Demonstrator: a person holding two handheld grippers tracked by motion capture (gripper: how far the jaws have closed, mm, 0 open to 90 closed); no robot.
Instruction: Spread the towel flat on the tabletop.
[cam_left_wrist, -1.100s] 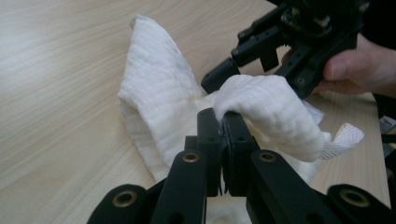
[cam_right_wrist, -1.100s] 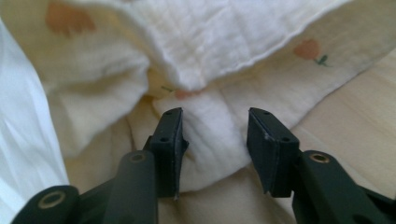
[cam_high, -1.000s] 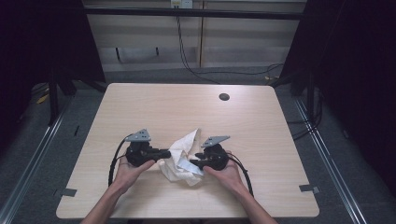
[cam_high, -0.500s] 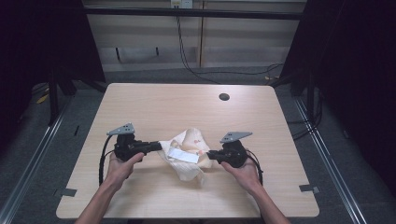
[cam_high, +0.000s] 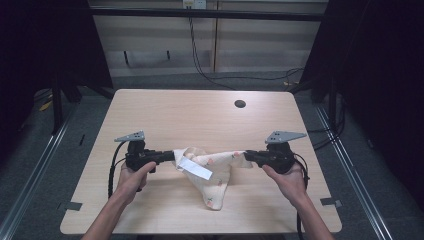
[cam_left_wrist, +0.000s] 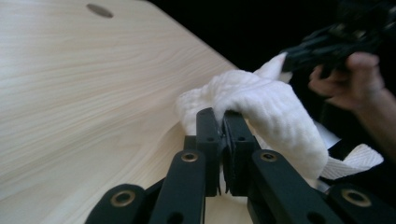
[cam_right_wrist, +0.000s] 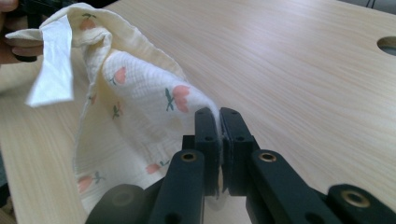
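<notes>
A pale wood bench (cam_high: 165, 115) with rounded corners stands on a grey floor (cam_high: 45, 150); a dark round cable hole (cam_high: 240, 104) sits near its far edge at about 1 o'clock from the bench's middle. Beyond the far edge, black cables (cam_high: 200, 65) hang down in front of light panels, and dark curtains close in both sides.

A cream flower-printed cloth (cam_high: 212, 172) is stretched between the two grippers above the near half of the bench, its loose corner drooping toward 6 o'clock and a white label (cam_high: 195, 168) hanging from it.

The left gripper (cam_high: 167, 156) at 9 o'clock of the cloth has its jaws clamped on one edge of the cloth. The right gripper (cam_high: 248, 157) at 3 o'clock has its jaws pressed together on the opposite edge.
</notes>
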